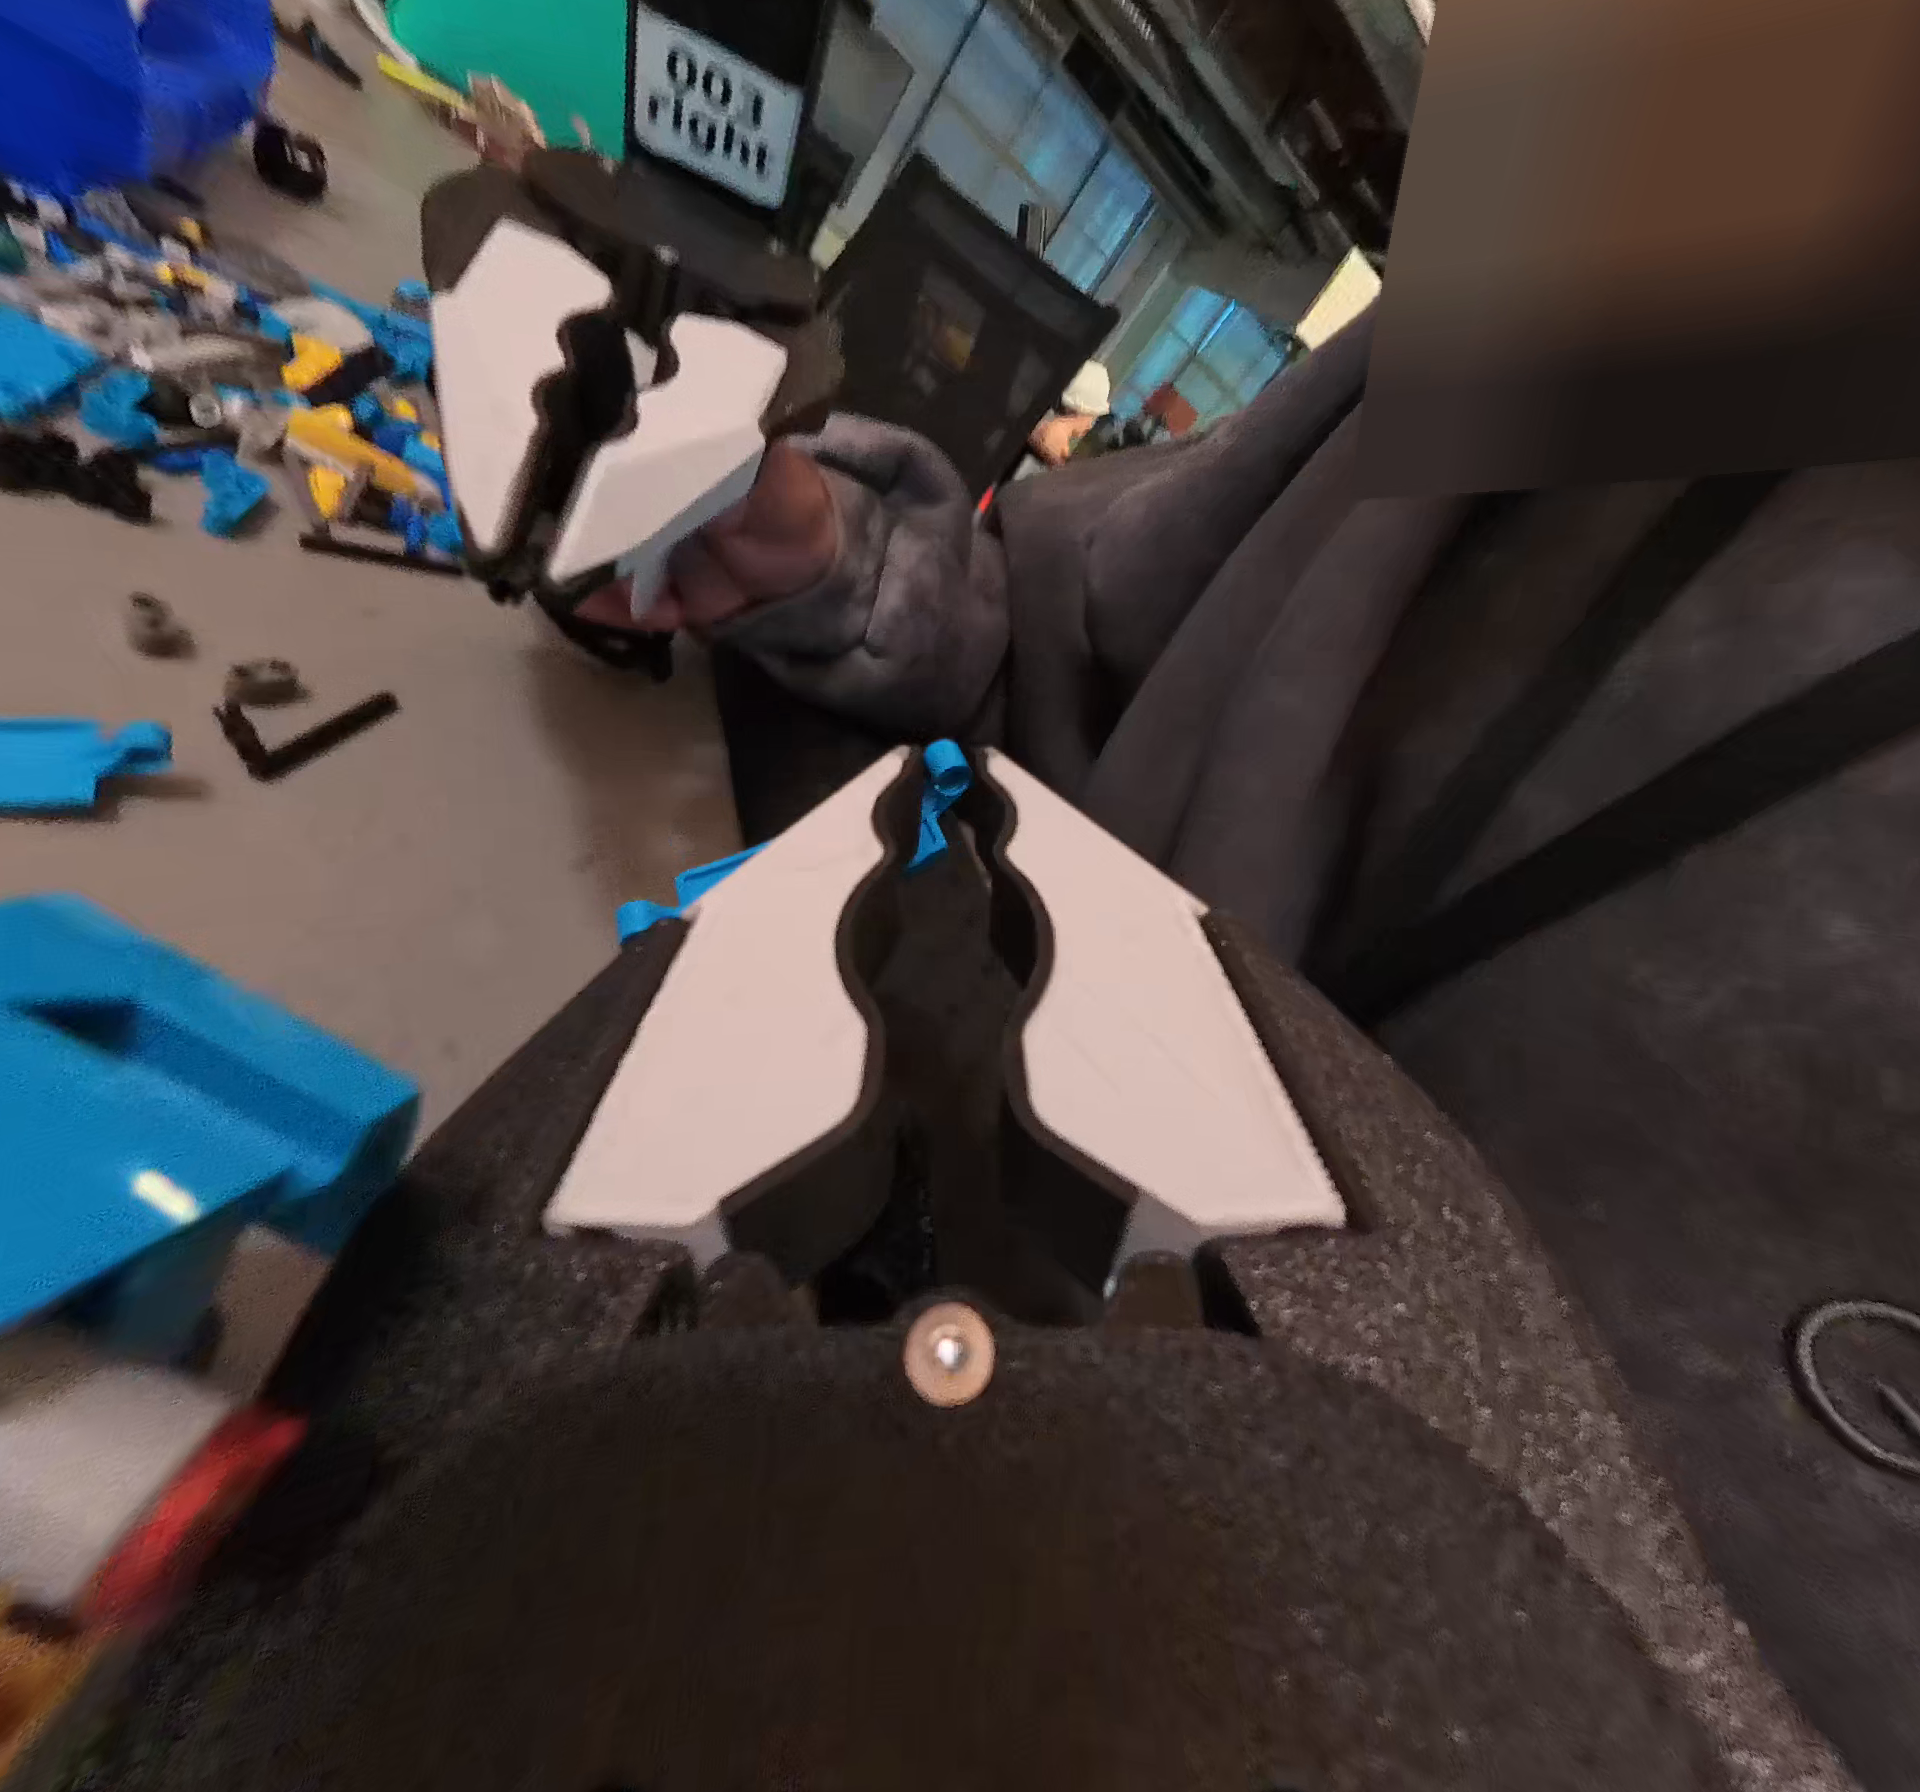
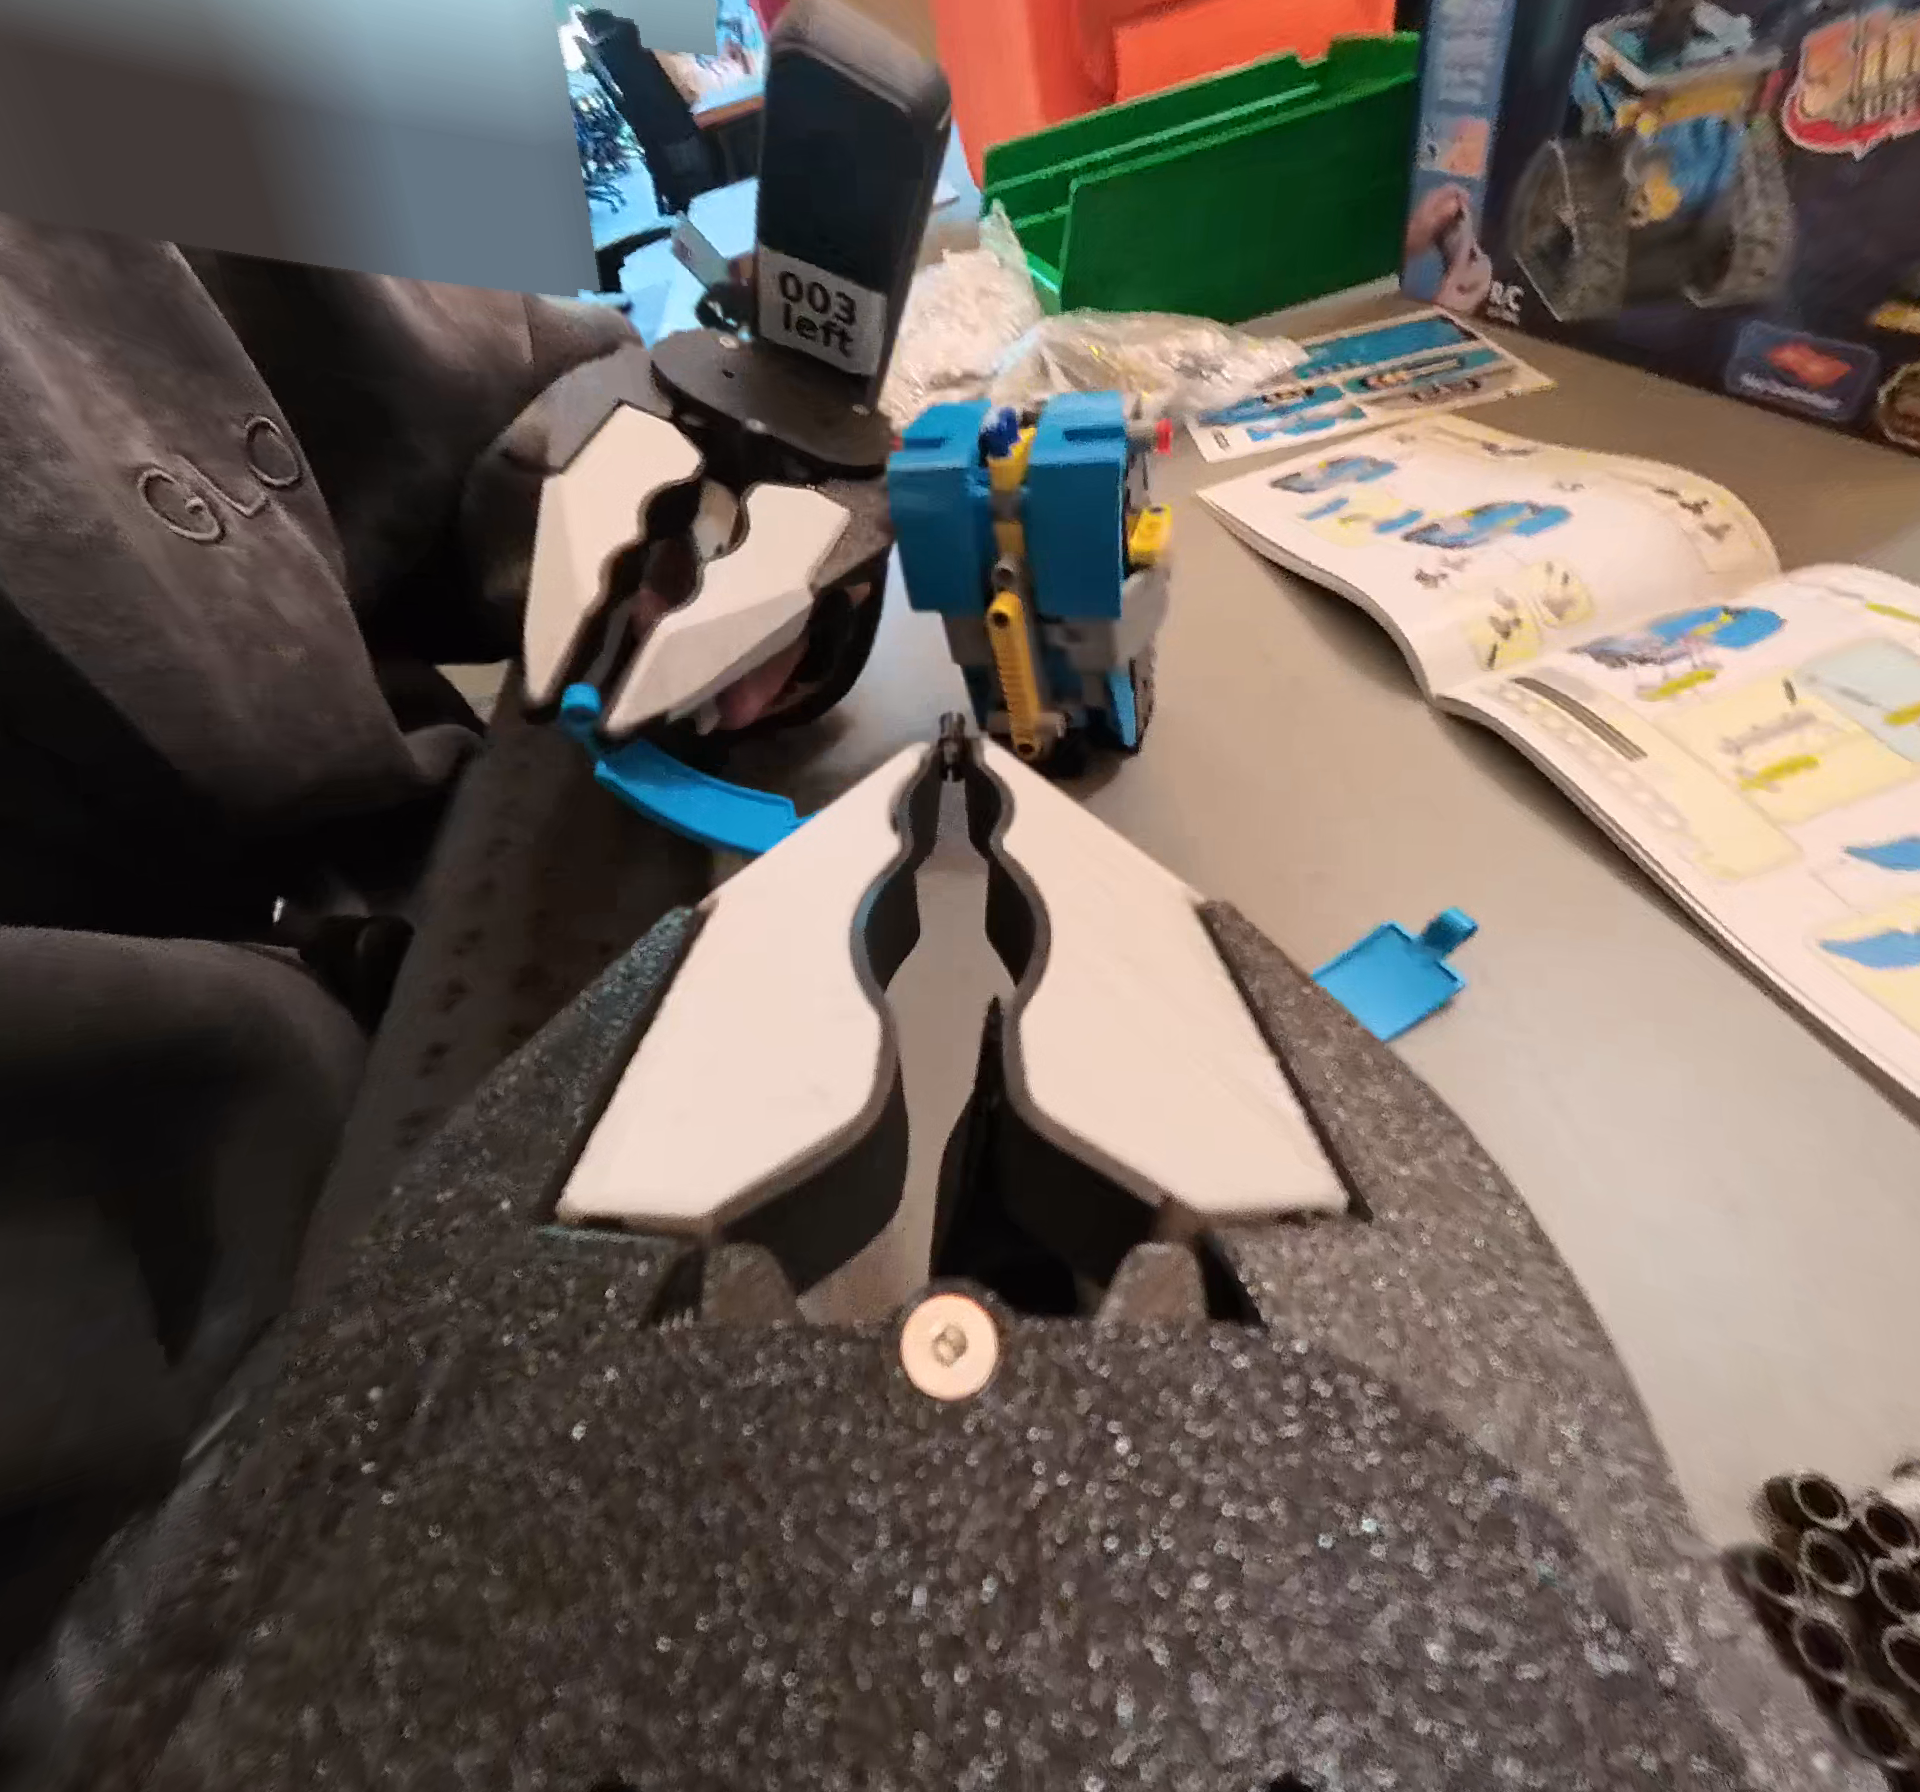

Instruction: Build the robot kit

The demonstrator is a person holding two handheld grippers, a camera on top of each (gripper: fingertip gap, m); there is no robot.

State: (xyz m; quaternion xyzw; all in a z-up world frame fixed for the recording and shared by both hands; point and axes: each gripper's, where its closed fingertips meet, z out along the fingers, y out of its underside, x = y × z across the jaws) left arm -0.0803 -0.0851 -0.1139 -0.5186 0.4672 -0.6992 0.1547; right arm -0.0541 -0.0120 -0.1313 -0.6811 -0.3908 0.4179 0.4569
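My left gripper (image 1: 943, 768) is shut on a thin curved blue plastic piece (image 1: 940, 792) whose other end pokes out to the left of its fingers. In the right wrist view the left gripper (image 2: 584, 716) hangs over the table edge with the blue curved piece (image 2: 686, 802) arcing below it. My right gripper (image 2: 951, 755) is shut on a small black pin (image 2: 949, 736), just in front of an upright, partly built blue and yellow brick model (image 2: 1023, 558). The right gripper (image 1: 530, 573) also shows in the left wrist view, held by a hand above the table.
On the grey table (image 2: 1299, 807) lie an open instruction booklet (image 2: 1558, 662), a flat blue panel (image 2: 1392, 979), a sticker sheet (image 2: 1371, 381), plastic bags (image 2: 1039, 329), green bins (image 2: 1195, 204), the set's box (image 2: 1662, 132) and black tubes (image 2: 1839, 1586). A pile of loose pieces (image 1: 208, 371) and a black L-shaped piece (image 1: 301, 734) lie farther off. Some 8 centimetres of space lies between my two pairs of fingers.
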